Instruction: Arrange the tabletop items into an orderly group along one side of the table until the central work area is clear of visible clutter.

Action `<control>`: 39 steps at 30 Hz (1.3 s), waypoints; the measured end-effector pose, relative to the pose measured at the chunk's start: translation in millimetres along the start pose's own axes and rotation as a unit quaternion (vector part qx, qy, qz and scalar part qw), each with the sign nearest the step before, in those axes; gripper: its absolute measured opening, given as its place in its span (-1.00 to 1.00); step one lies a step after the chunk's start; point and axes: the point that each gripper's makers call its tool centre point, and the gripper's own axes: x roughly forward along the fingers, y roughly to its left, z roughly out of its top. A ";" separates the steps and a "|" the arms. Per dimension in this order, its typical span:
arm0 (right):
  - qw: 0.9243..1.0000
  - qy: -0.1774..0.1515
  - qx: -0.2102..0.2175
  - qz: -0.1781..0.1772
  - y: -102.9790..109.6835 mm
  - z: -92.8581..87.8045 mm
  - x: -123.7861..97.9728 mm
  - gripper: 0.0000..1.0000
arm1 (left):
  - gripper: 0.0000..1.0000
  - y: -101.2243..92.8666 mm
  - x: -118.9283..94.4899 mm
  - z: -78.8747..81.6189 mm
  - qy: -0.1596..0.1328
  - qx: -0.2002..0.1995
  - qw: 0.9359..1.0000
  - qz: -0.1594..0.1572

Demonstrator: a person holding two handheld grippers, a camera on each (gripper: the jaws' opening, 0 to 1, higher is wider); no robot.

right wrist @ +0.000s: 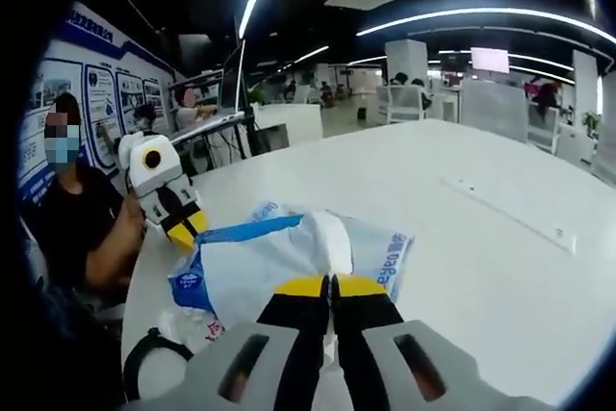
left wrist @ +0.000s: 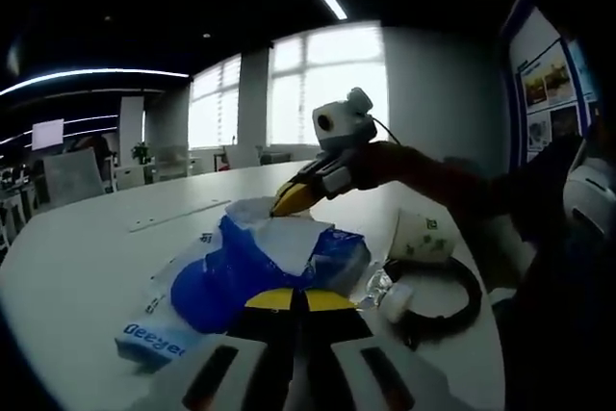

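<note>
**Both grippers at a blue-and-white tissue pack on the white surface**

The tissue pack (left wrist: 252, 276) is a soft plastic packet, blue with white panels, crumpled, with white tissue (right wrist: 322, 238) pulled up at its opening. It lies near the surface's (left wrist: 87, 257) edge. Blue lettering runs along its side but reads mirrored or inverted and is only partly legible. The left gripper (left wrist: 296, 299) has its jaws pressed together at the pack's near edge. The right gripper (right wrist: 332, 286) has its jaws closed, apparently pinching the tissue. Right of the pack in the left gripper view lie a tipped paper cup (left wrist: 422, 237) with green print, a black cable loop (left wrist: 445, 307) and a clear plastic bottle (left wrist: 383, 293).
</note>
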 end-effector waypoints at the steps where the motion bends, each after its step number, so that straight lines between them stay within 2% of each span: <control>1: 1.000 0.000 -0.001 -0.001 -0.1 0.4 -0.3 -1.00 | -1.00 -0.2 -0.2 0.5 -0.001 0.000 1.000 -0.001; 8: 1.000 -0.006 0.002 -0.002 -0.5 3.8 -4.6 -1.00 | -1.00 0.1 -4.2 9.1 -0.012 0.004 1.000 0.003; 24: 1.000 -0.028 -0.007 -0.011 -6.5 25.9 -18.0 -1.00 | -1.00 -5.3 -7.2 28.5 -0.018 0.023 1.000 0.006; 25: 0.999 -0.031 -0.008 -0.011 -1.4 23.9 -18.6 -1.00 | -1.00 -5.5 -7.5 30.3 -0.019 0.024 1.000 0.006; 39: 0.999 -0.050 -0.014 -0.014 3.3 37.8 -31.2 -1.00 | -1.00 -8.1 -9.4 46.3 -0.023 0.036 0.999 0.008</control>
